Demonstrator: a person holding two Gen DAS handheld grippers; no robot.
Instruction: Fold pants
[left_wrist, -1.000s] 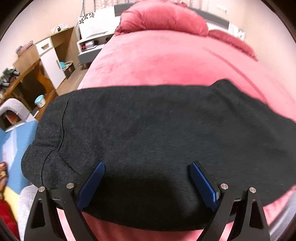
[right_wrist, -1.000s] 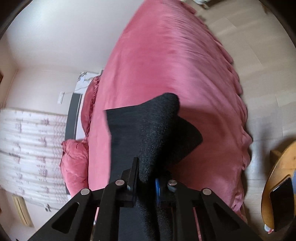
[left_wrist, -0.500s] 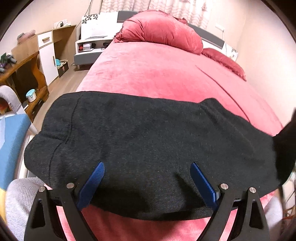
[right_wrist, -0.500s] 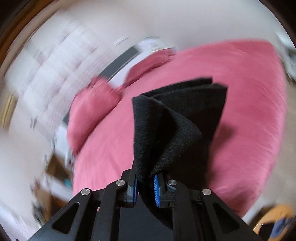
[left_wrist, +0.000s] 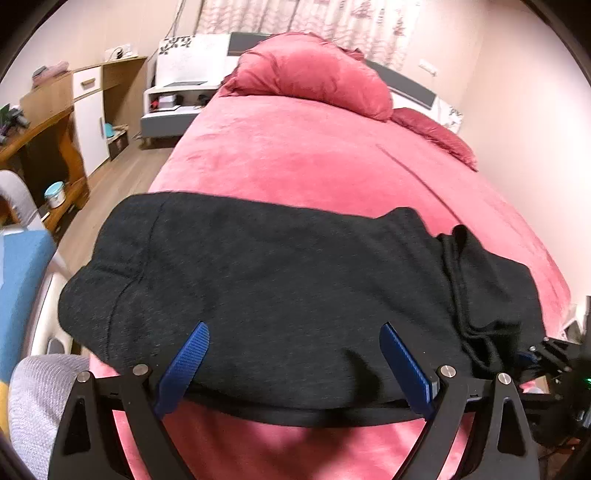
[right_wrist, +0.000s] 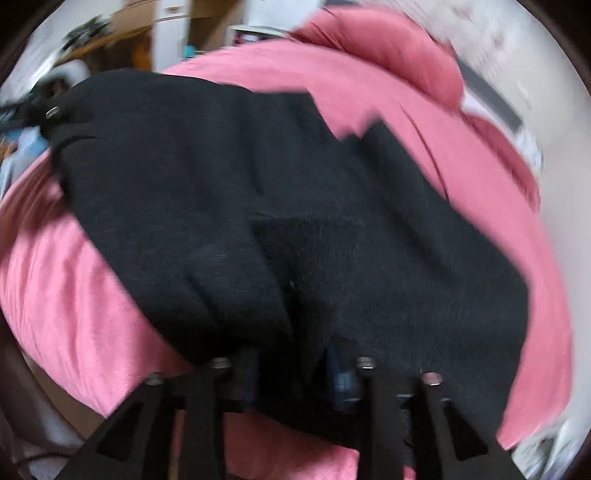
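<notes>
Black pants (left_wrist: 280, 280) lie across the near end of the pink bed (left_wrist: 314, 162). One end is folded back on itself in a bunched layer (left_wrist: 480, 288) at the right. My left gripper (left_wrist: 292, 328) hovers open over the pants' near edge with nothing between its blue pads. My right gripper (left_wrist: 528, 354) shows at the far right, at the folded end. In the blurred right wrist view the pants (right_wrist: 280, 206) fill the frame. There the right gripper (right_wrist: 291, 373) has its jaws opening, with black cloth still lying between them.
Pink pillows (left_wrist: 314, 74) lie at the head of the bed. A white nightstand (left_wrist: 173, 107), a wooden desk (left_wrist: 44, 147) and a cabinet stand along the left over wooden floor (left_wrist: 122, 177). Blue fabric (left_wrist: 22, 266) and grey knit fabric (left_wrist: 37, 398) are at the lower left.
My right gripper swung the pinched end of the pants across and laid it over the rest, rolling as it went; its jaws have widened. My left gripper stayed open and lifted slightly.
</notes>
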